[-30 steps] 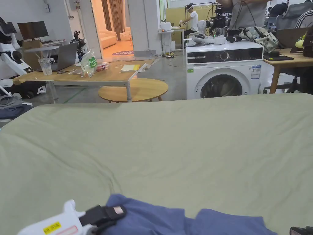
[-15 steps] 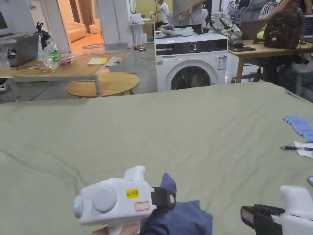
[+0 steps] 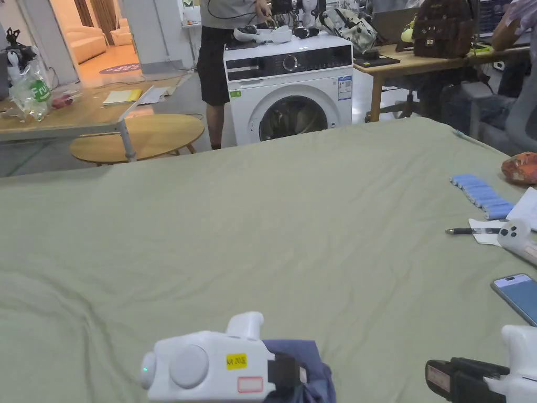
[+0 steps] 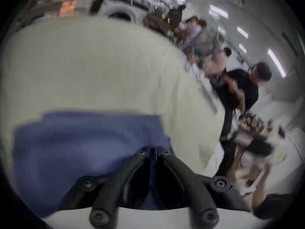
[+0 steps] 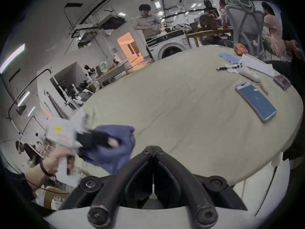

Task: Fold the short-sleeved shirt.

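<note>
The blue short-sleeved shirt (image 3: 310,367) is bunched up at the near edge of the green-sheeted table (image 3: 262,236). My left gripper (image 3: 287,371), white with black jaws, is shut on a fold of it. In the left gripper view the jaws (image 4: 153,150) pinch blue cloth, and the shirt (image 4: 79,143) spreads to their left, blurred. In the right gripper view the left gripper (image 5: 105,140) sits on the shirt (image 5: 113,151). My right gripper (image 3: 431,373) is at the bottom right, apart from the shirt; its jaws (image 5: 153,148) are shut and hold nothing.
On the table's right side lie a phone (image 3: 516,295), a pen (image 3: 472,231), a white controller (image 3: 516,236), a row of blue cells (image 3: 480,195) and an orange bag (image 3: 520,168). Beyond the far edge stand a washing machine (image 3: 288,89) and a person (image 3: 217,57).
The head camera has turned right. The shirt, spread along the near edge a second ago, is now gathered under the left gripper. The right gripper has come into view at bottom right.
</note>
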{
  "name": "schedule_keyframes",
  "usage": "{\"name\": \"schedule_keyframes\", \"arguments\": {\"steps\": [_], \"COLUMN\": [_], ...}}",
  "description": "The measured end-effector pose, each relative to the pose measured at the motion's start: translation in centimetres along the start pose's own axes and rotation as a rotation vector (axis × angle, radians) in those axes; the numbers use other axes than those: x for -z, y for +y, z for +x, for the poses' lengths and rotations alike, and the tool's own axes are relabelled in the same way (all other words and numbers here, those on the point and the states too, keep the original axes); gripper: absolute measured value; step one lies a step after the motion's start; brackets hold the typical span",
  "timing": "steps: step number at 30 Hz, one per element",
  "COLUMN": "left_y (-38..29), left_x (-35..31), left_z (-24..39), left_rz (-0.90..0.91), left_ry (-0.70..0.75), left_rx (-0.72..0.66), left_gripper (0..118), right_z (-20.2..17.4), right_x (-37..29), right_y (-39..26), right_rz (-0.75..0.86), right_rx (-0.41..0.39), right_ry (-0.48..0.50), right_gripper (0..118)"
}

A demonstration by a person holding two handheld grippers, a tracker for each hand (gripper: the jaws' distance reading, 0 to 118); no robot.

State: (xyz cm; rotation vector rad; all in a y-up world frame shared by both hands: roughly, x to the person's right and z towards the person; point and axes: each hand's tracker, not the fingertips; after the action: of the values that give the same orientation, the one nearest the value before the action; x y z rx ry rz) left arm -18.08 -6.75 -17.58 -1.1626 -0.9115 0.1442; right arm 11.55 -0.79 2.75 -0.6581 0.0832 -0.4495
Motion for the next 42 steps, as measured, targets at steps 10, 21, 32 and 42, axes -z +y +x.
{"name": "schedule_keyframes", "arguments": {"steps": [10,21,32,42], "left_y": [-0.2,-6.2,-6.3,-6.8], "left_x": [-8.7,-17.1,-8.1,-17.7], "left_z": [2.1,-9.3,-10.8,-12.3], "left_rz": [0.322,0.434,0.292,0.458], "left_ry": [-0.098,-0.123,-0.231,-0.203], "left_rx": [0.09,-0.372,-0.494,-0.492], "left_gripper": [28,58,38,29], "right_z": [-5.8,-11.2,-11.2,-16.8], "right_x": [5.4,16.3,15.3,13.6], "right_y": [-0.1,-1.0,-1.6,0.8], "right_rz": [-0.101,-0.393,-0.34,-0.128], "right_rx": [-0.111,-0.424,-0.37,-0.272], "right_ry": [0.092,-0.026,-0.057,0.145], "right_gripper": [0,0,0,0]}}
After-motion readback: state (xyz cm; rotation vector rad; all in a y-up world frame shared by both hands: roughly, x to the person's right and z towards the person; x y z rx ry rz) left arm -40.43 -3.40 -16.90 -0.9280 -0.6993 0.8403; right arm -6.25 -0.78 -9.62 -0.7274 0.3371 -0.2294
